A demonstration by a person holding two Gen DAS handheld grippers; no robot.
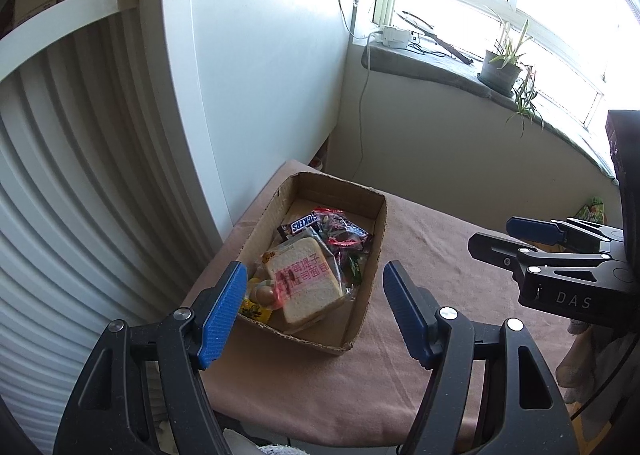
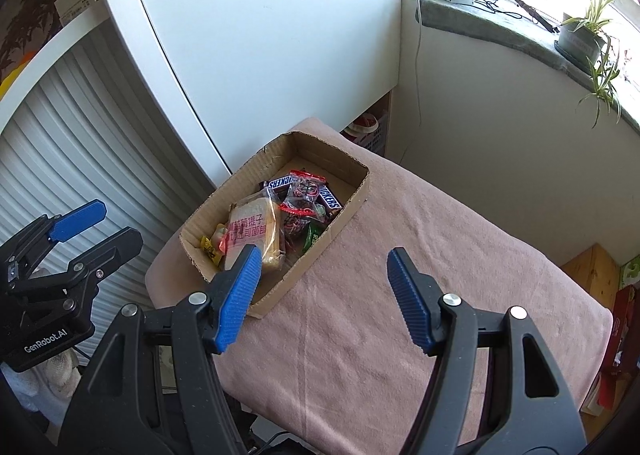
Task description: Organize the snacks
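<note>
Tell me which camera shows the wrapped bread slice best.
Left wrist view: the wrapped bread slice lies unobstructed between the open fingers. In the right wrist view it is partly hidden behind a blue finger pad.

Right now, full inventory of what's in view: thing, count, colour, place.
cardboard box: 1, brown, on the table's left part
pink cloth: 1, covering the table
wrapped bread slice: 1, white with red print, near end of box
Snickers bars: 2, brown, far half of box
red-trimmed clear packets: at least 2, box middle
green packet: 1, by box's right wall
yellow packet: 1, near left corner of box
potted plant: 1, green, windowsill
left gripper: 1, black with blue pads, open, empty
right gripper: 1, same, open, empty
</note>
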